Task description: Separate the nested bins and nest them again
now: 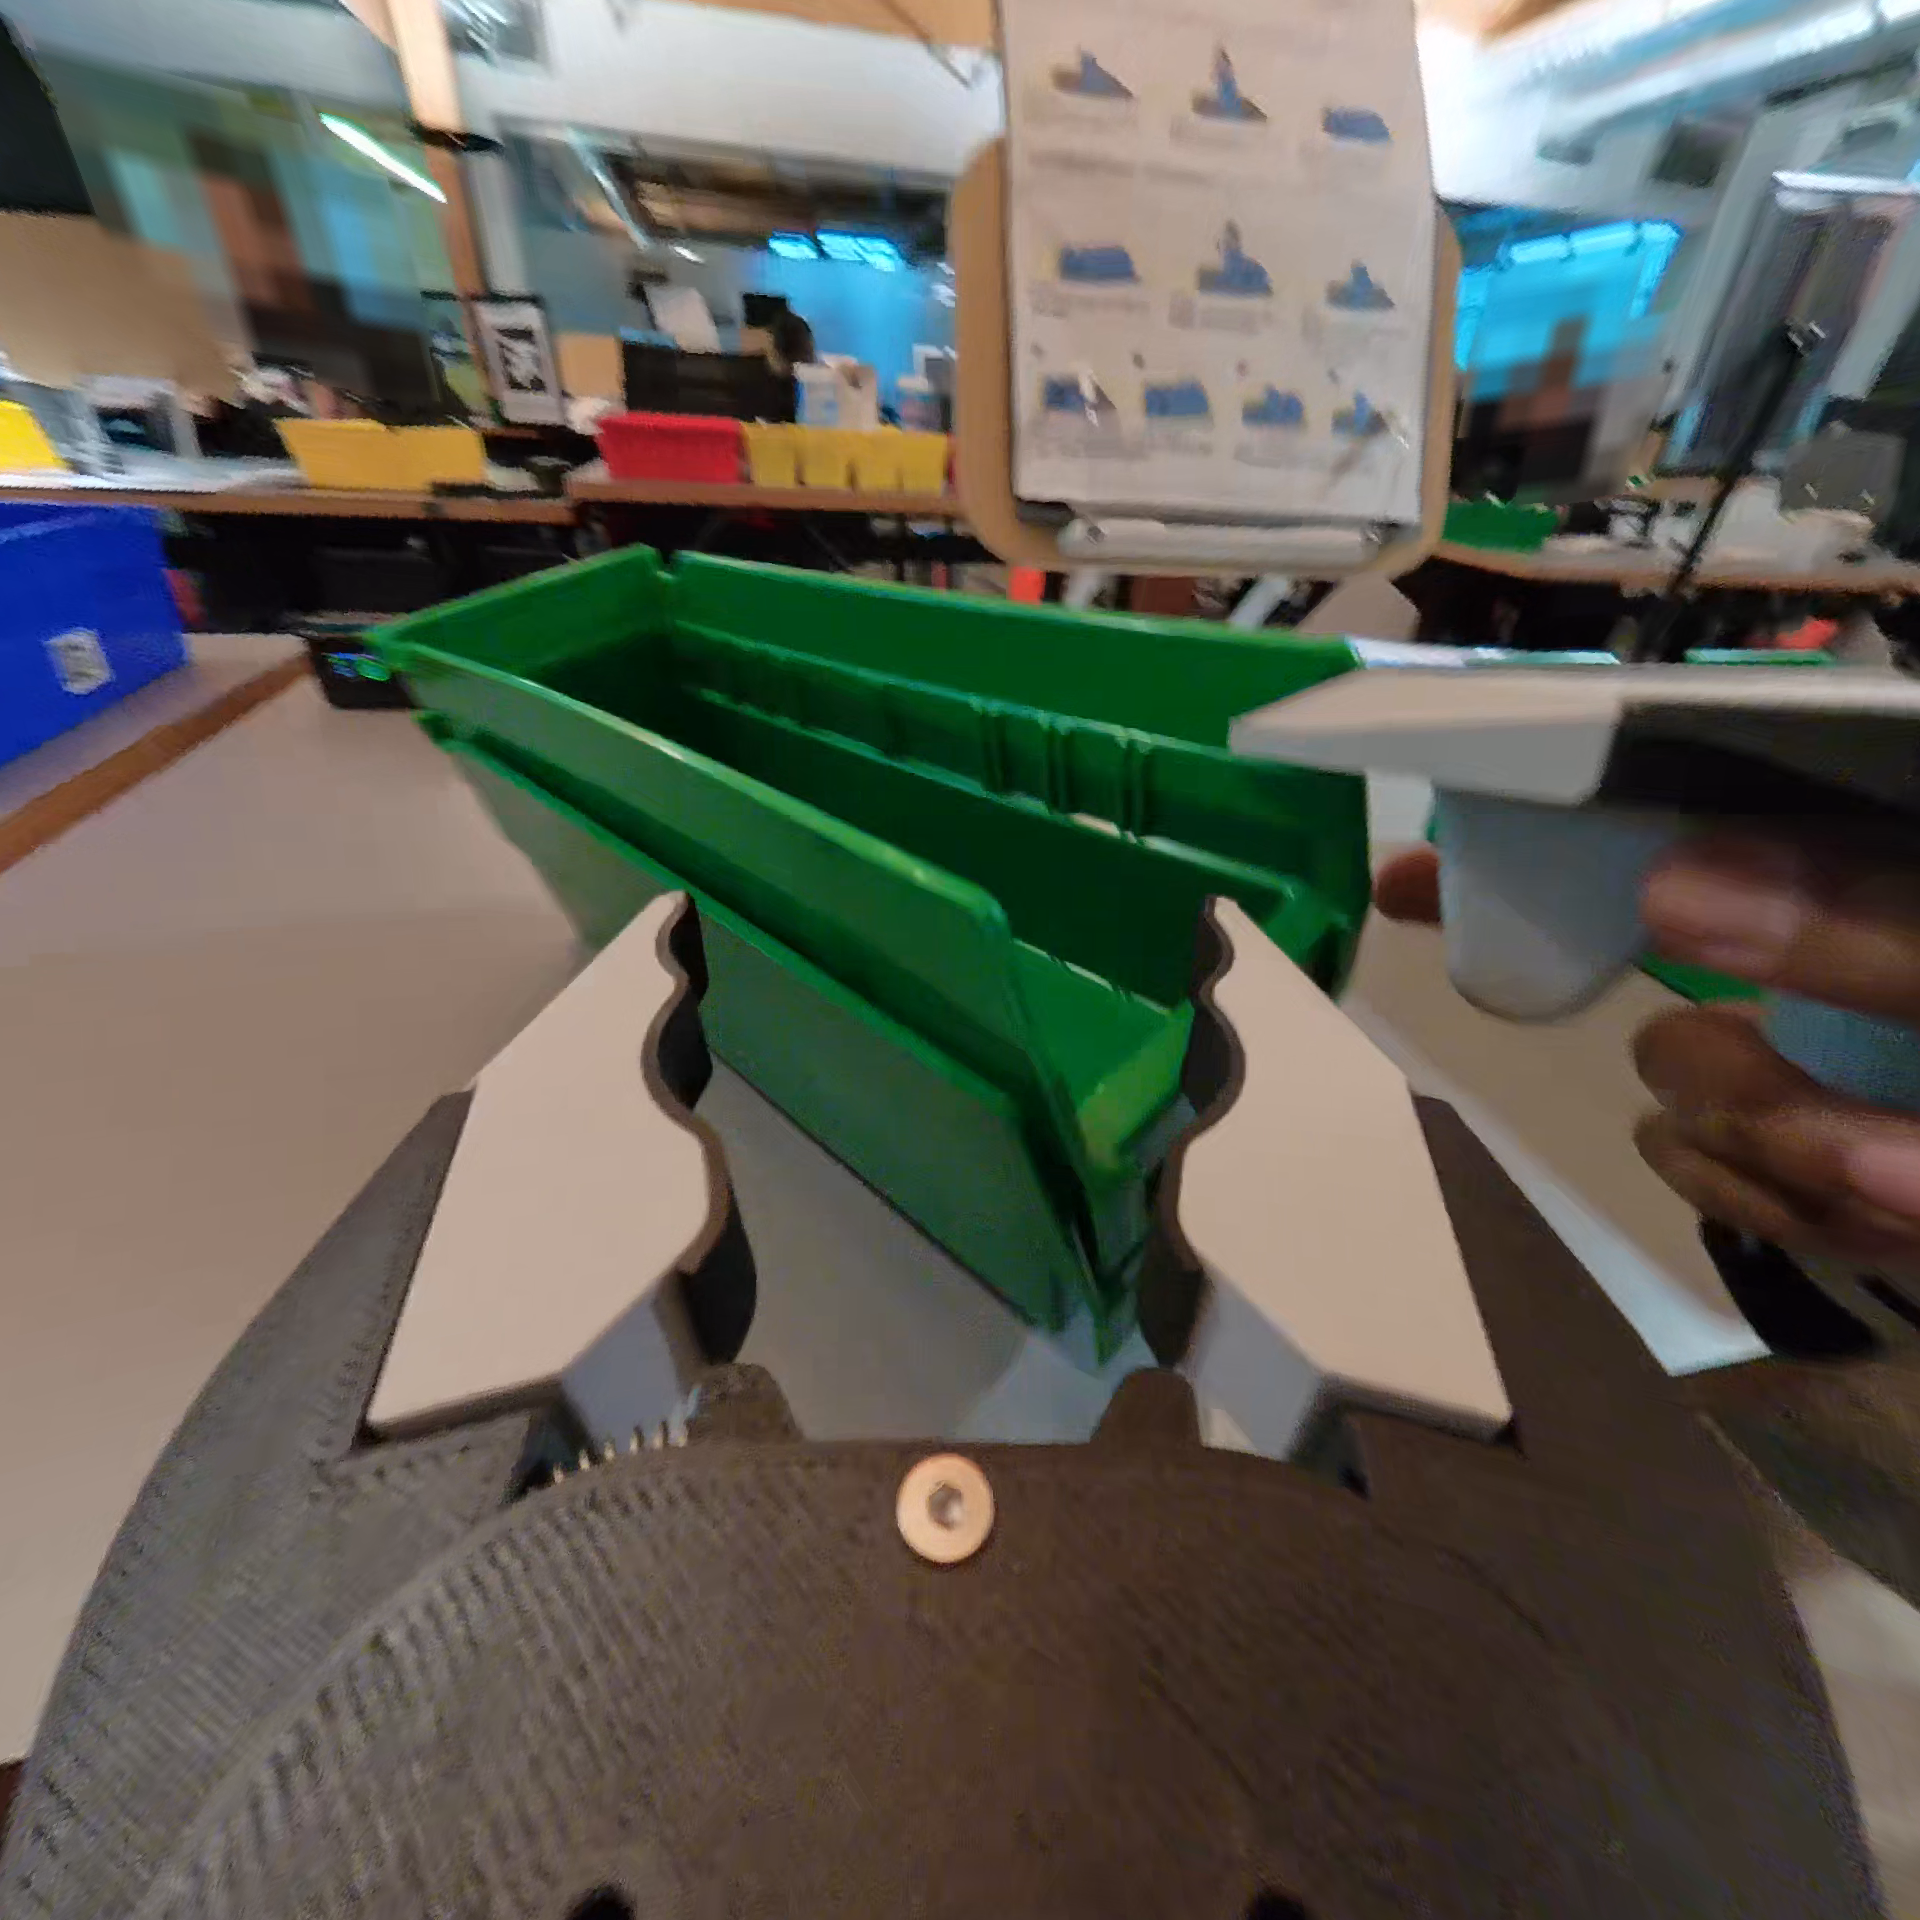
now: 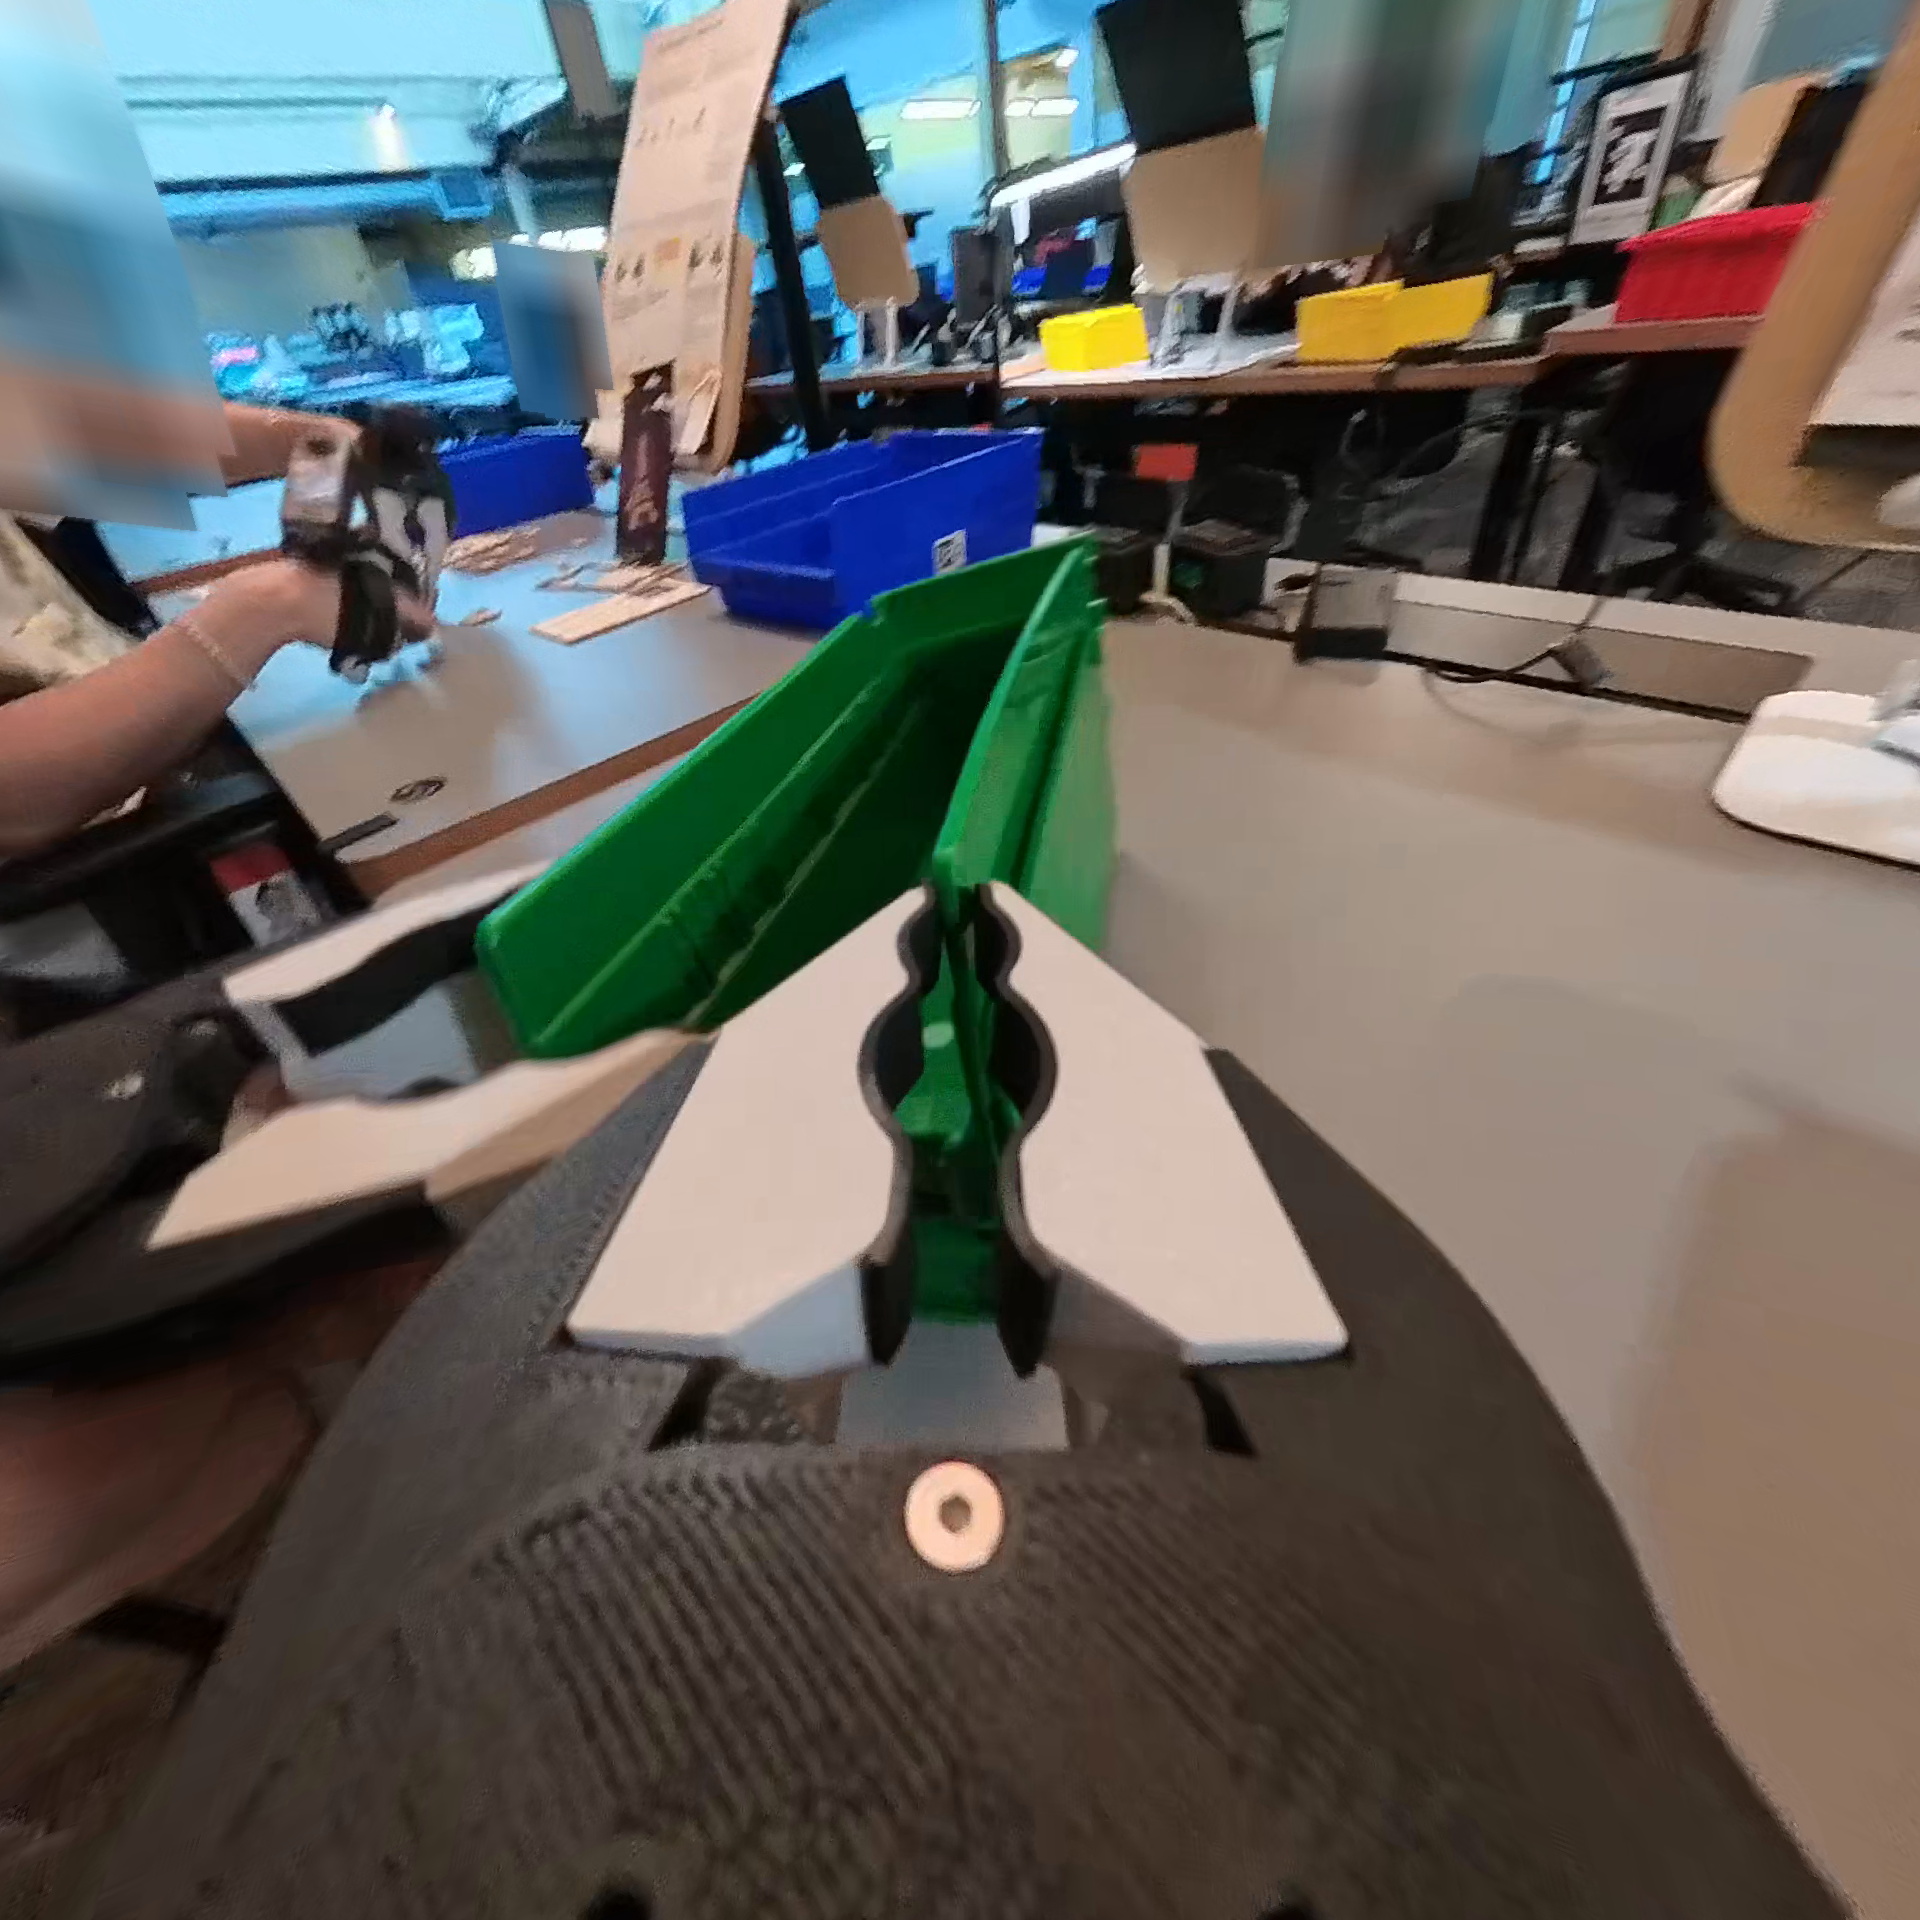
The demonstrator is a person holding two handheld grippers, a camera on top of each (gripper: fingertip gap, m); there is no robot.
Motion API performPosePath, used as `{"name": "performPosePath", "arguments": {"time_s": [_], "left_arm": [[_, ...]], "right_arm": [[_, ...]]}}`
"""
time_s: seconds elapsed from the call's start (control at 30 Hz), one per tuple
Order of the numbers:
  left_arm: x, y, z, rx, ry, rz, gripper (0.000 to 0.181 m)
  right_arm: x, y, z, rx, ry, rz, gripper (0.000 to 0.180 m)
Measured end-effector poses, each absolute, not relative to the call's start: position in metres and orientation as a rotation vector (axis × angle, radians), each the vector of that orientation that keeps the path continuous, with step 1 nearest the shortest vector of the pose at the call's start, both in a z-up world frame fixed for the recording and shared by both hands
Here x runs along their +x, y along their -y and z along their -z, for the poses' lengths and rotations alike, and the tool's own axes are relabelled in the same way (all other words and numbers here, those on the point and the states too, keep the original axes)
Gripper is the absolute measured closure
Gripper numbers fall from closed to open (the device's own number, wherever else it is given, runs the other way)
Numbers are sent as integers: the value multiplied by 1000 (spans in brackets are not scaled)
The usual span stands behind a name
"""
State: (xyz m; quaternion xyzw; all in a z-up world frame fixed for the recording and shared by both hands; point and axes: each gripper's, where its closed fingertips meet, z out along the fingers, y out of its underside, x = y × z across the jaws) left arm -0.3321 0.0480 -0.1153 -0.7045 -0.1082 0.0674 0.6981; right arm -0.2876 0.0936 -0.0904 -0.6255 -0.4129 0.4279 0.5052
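Two long green bins, nested, are tilted over the grey table (image 2: pixel 1403 987). In the left wrist view the inner bin (image 1: pixel 935 790) sits raised in the outer bin (image 1: pixel 582 862), whose rim shows lower on the left. My left gripper (image 1: pixel 945 909) is open wide, with one finger on each side of the bins' near end. My right gripper (image 2: pixel 956 899) is shut on a side wall of the green bins (image 2: pixel 727 862) near that end. It also shows in the left wrist view (image 1: pixel 1351 727), held by a hand. I cannot tell which bin's wall it pinches.
Blue bins (image 2: pixel 883 520) stand on the neighbouring table, one at the left (image 1: pixel 83 613). Another person's arm with a gripper (image 2: pixel 364 551) works there. A white stand base (image 2: pixel 1818 769) sits at the right. A clipboard with a sheet (image 1: pixel 1216 260) stands behind the bins.
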Motion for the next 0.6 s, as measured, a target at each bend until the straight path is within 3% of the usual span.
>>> {"name": "performPosePath", "arguments": {"time_s": [0.03, 0.1, 0.2, 0.33, 0.6], "left_arm": [[-325, -51, 120, -1596, 220, -130, 90], [-316, -56, 126, -1620, 206, -116, 85], [-305, -58, 125, -1615, 158, -110, 93], [-293, -62, 135, -1672, 53, -142, 78], [-294, -65, 154, -1775, -68, -262, 78]], "right_arm": [[-284, -101, 89, -1518, 956, -1043, 176], [-279, -110, 89, -1563, 885, -1110, 177], [-275, -118, 96, -1619, 801, -1179, 177], [-274, -120, 95, -1615, 779, -1179, 177], [-273, -124, 92, -1638, 725, -1284, 176]]}}
